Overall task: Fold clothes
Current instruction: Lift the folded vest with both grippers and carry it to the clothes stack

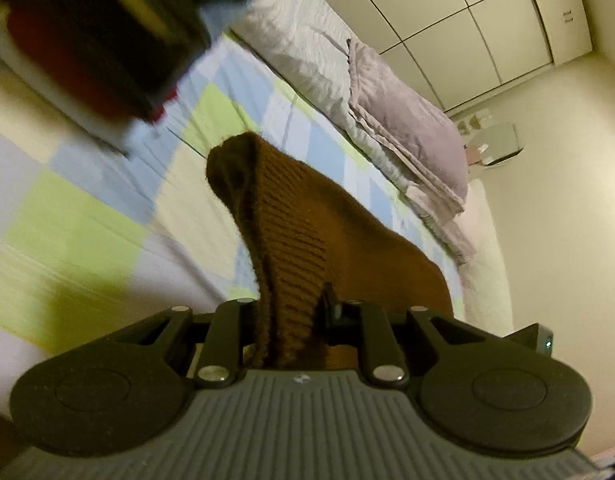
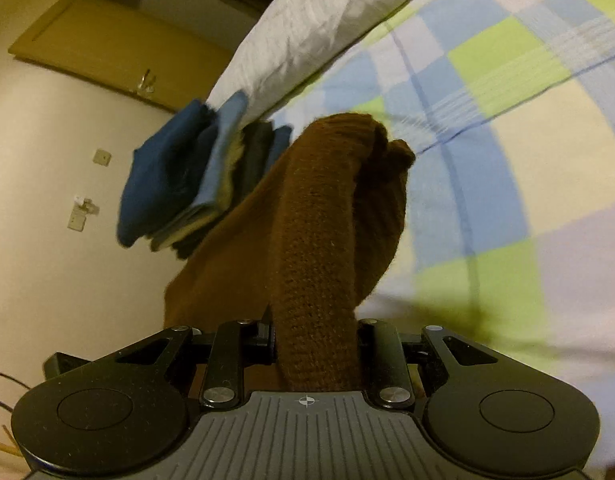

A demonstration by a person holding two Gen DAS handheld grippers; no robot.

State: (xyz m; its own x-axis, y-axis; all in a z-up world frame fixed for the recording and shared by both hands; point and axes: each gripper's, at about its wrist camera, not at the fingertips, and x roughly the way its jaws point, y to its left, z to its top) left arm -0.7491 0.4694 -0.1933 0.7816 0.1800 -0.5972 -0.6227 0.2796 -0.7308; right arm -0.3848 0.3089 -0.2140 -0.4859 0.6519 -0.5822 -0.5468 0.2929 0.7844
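Observation:
A brown knitted sweater [image 1: 291,232] hangs lifted above the bed, and it also shows in the right wrist view [image 2: 315,240]. My left gripper [image 1: 289,320] is shut on a ribbed edge of the sweater; its fingers are buried in the fabric. My right gripper [image 2: 315,336] is shut on another bunched part of the same sweater, which rises straight from its jaws. The fingertips of both grippers are hidden by the knit.
The bed has a checked blue, green and cream sheet [image 1: 87,208]. A stack of folded clothes [image 2: 195,176] lies by a grey pillow [image 2: 307,32]. A folded lilac blanket [image 1: 411,136] lies along the bed's far side. A blurred dark and red folded stack [image 1: 99,36] is close at upper left.

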